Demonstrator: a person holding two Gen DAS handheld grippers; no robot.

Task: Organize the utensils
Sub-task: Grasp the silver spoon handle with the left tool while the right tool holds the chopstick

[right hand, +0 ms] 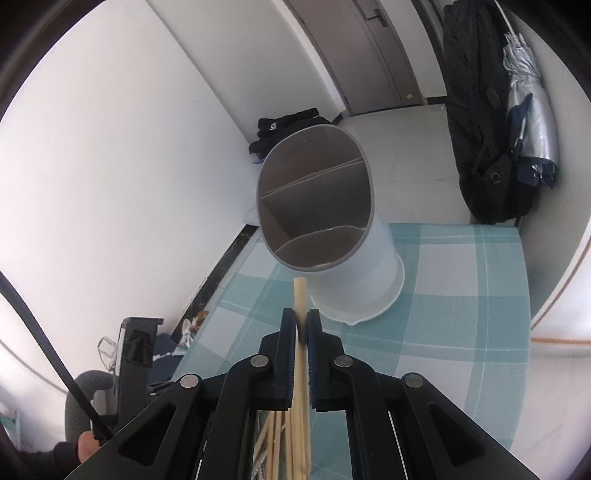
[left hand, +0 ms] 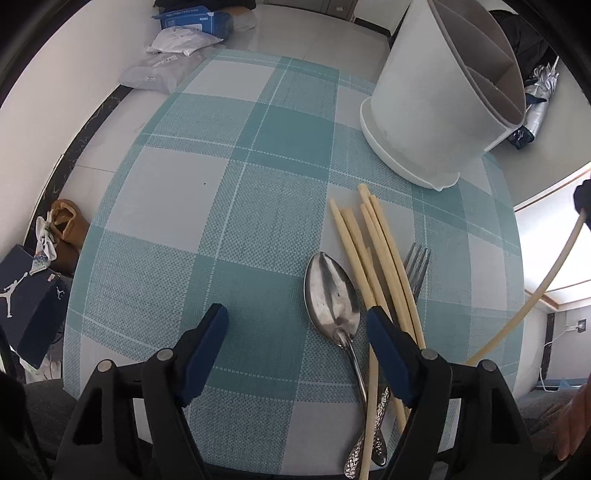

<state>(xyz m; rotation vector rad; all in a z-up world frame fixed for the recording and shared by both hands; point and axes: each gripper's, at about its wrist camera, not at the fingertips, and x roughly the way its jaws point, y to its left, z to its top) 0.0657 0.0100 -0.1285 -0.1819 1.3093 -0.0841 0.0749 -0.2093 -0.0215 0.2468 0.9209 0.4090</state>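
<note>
A white utensil holder point(left hand: 436, 107) with inner dividers stands at the far right of the checked table point(left hand: 229, 206). Several pale chopsticks point(left hand: 373, 251), a metal spoon point(left hand: 332, 295) and a fork point(left hand: 417, 262) lie in front of it. My left gripper point(left hand: 297, 319) is open and empty, low over the table, its right finger beside the spoon. My right gripper point(right hand: 301, 319) is shut on a chopstick point(right hand: 300, 295) and holds it in the air, pointing at the holder's open top point(right hand: 314, 199). That chopstick also shows in the left wrist view point(left hand: 535, 295).
Plastic bags point(left hand: 162, 66) and a blue box point(left hand: 195, 20) lie on the floor beyond the table. A dark shoe box point(left hand: 29, 295) and a brown shoe point(left hand: 68, 225) are on the left. A black bag point(right hand: 480, 122) and a folded umbrella point(right hand: 528, 110) lean at the far right.
</note>
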